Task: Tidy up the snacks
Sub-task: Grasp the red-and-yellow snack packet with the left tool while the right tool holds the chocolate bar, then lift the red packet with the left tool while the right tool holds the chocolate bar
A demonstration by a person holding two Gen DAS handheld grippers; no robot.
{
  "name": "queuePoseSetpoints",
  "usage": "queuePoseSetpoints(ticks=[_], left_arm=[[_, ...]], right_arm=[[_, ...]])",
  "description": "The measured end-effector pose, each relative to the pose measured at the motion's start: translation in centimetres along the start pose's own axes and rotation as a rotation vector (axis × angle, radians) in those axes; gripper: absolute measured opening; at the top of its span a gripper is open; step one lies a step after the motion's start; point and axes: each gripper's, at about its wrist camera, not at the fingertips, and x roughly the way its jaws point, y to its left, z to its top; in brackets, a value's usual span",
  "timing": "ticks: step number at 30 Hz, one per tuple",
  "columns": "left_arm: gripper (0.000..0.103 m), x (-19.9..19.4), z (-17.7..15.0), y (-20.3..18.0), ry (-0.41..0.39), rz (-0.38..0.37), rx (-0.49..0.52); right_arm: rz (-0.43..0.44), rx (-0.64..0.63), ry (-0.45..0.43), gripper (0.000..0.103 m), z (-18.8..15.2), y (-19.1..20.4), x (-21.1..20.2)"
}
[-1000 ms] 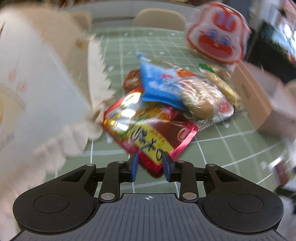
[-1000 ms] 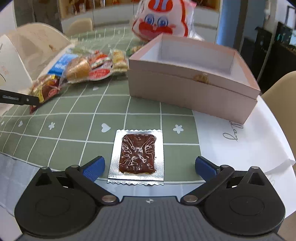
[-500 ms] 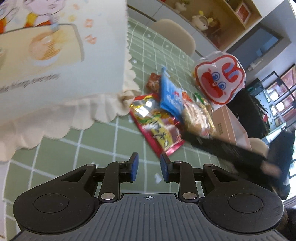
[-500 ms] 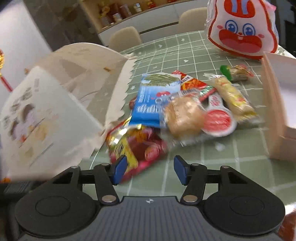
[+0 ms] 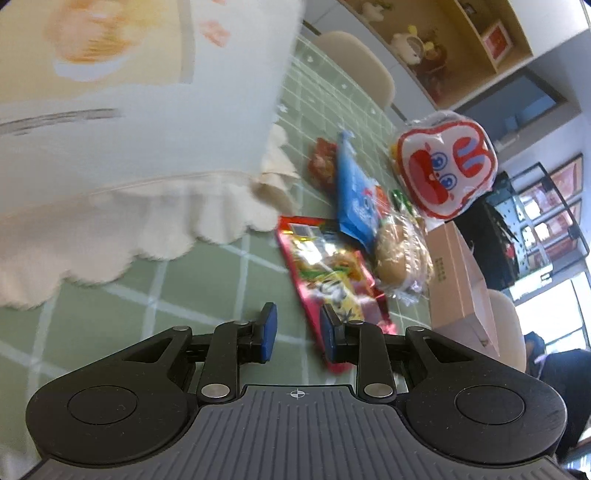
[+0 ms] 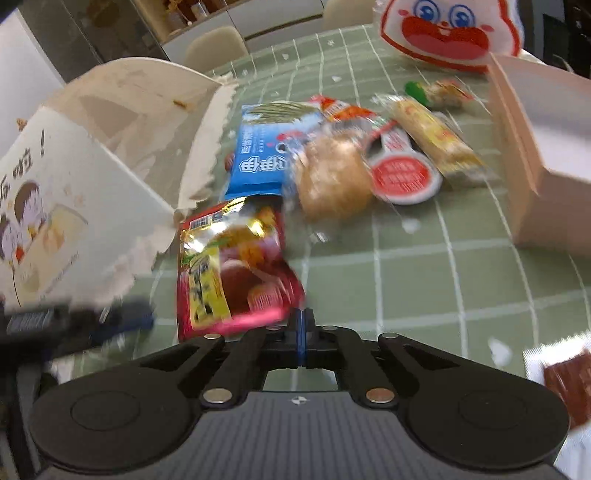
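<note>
A red snack packet lies on the green checked table, at the near end of a snack pile. My right gripper is shut, and the packet's near corner runs into its fingertips; blur hides the exact contact. My left gripper stands narrowly open with only bare table between its pads. The red packet passes just behind its right finger. In the right wrist view the left gripper is a dark blur left of the packet. The pink box stands open at the right.
A blue packet, a wrapped bun and a yellow bar lie behind the red one. A torn paper bag lies at the left. A rabbit-face bag stands at the back. A foil chocolate packet lies near right.
The right gripper swung left from the foil chocolate packet to the snack pile and closed its jaws at the red packet's corner. The left gripper rolled and drew back off the red packet.
</note>
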Motion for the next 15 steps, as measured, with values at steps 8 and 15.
queuePoseSetpoints(ticks=[8,15], left_arm=[[0.029,1.8,0.4,-1.9,0.020,-0.022,0.045],[0.029,1.8,0.5,-0.8,0.020,-0.028,-0.040]], right_arm=[[-0.096,-0.160,-0.122,0.001,-0.2,1.1,-3.3],[-0.045,-0.209,-0.159,0.025,3.2,1.6,-0.7]])
